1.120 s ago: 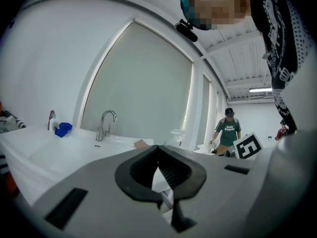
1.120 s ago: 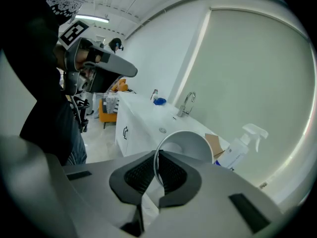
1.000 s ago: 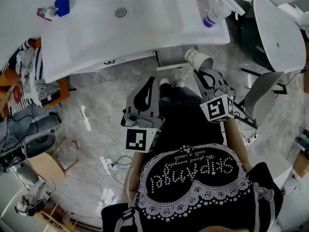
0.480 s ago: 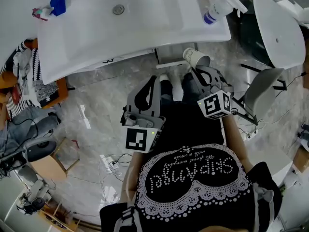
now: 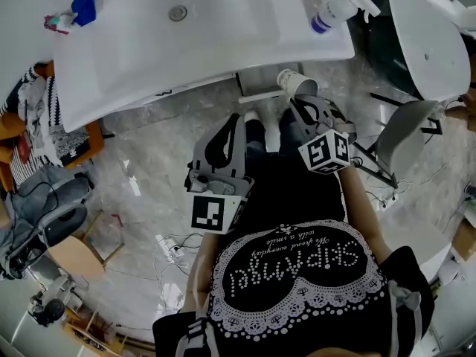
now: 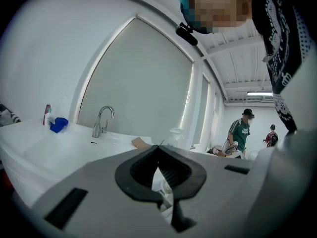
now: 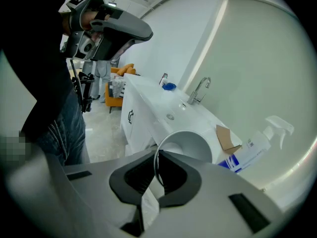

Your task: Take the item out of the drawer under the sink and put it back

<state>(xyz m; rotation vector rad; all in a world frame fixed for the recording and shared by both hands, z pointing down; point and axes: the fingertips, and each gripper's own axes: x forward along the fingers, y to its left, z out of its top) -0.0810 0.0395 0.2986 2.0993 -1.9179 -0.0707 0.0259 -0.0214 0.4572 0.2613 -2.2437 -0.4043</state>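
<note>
A: Where was the paper cup (image 5: 294, 85) found?

B: It was seen clamped in the right hand-held gripper (image 5: 303, 104), whose jaws were pinched shut on the rim. The cup was carried on its side, with the mouth turned back toward the gripper and the base pointed at the sink (image 5: 216, 32).

A: Was it inside the drawer?

B: No. It was held in the air just in front of the front edge of the counter (image 5: 111, 73), above the marble floor (image 5: 149, 169). Whether the drawer under the sink was pulled out could not be told.

A: And the left hand-held gripper (image 5: 236, 125)?

B: Its jaws were brought together at the tips, and nothing was gripped between them. It was held beside the right one, a little further from the counter and apart from the cup, and it was aimed toward the sink.

A: What was noted on the counter?

B: A faucet (image 6: 102, 120) was seen at the back of the basin and a drain (image 5: 177, 12) in its middle. A blue object (image 5: 82, 7) was set at the far left corner. A spray bottle (image 5: 331, 15) with a blue label was stood at the right end, beside a scrap of cardboard (image 7: 225, 138).

A: Anything on the floor?

B: Cables (image 5: 175, 255) were seen lying to the left of the person.
</note>
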